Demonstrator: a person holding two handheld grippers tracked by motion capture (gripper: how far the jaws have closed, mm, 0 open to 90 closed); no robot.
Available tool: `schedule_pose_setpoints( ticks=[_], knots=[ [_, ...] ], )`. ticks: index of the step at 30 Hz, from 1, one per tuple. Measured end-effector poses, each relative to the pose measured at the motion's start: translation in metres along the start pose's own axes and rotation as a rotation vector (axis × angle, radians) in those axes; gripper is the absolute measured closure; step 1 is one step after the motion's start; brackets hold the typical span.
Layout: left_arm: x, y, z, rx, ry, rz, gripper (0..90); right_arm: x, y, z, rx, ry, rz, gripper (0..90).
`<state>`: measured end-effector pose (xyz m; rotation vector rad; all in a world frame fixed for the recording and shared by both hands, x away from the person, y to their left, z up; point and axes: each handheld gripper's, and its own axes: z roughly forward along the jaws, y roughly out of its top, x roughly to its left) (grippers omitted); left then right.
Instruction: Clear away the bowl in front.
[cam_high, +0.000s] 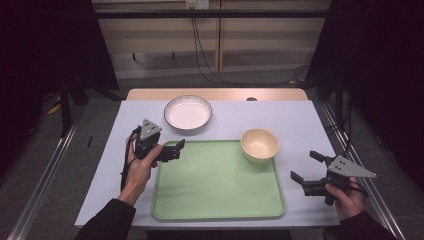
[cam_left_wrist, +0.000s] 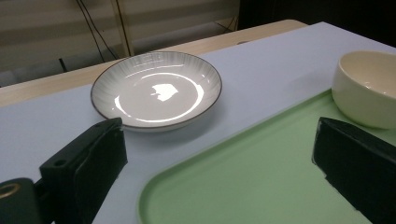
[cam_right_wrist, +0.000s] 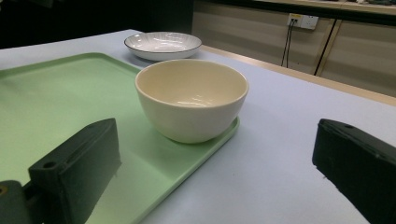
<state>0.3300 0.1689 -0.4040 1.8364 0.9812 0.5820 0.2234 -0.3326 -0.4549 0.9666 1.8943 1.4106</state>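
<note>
A light green tray lies in the middle of the table. A cream bowl stands in its far right corner, empty. Beyond the tray's far left corner sits a white plate with a dark rim, also empty. My left gripper is open over the tray's far left corner, pointing towards the plate, with the bowl off to its right. My right gripper is open right of the tray, above the table, aimed at the bowl a short way ahead. Nothing is between either pair of jaws.
The table has a pale lavender cover; a wooden strip runs along its far edge. Metal rails flank it on the floor. Black cables hang down behind. Bare cover lies right of the tray and at the far right.
</note>
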Motion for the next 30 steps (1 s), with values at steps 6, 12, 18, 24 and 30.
schedule_pose_setpoints(
  ticks=[6,12,18,24,30],
  knots=[
    [0.009,-0.025,-0.024,-0.022,0.08,-0.045,2.3,0.0,0.0,0.0,0.002,-0.004,0.006,0.7],
    [0.015,-0.05,-0.044,-0.038,0.103,-0.091,1.7,-0.001,0.0,0.0,0.0,-0.004,0.005,0.7],
    [0.018,-0.065,-0.066,-0.048,0.136,-0.1,1.5,-0.001,0.0,0.001,0.005,0.002,0.008,0.7],
    [0.014,-0.083,-0.089,-0.062,0.121,-0.125,1.6,-0.001,0.0,0.002,0.013,-0.01,0.011,0.7],
    [0.014,-0.085,-0.096,-0.094,0.156,-0.126,1.4,-0.002,-0.003,0.008,0.075,-0.028,0.034,0.7]
  ],
)
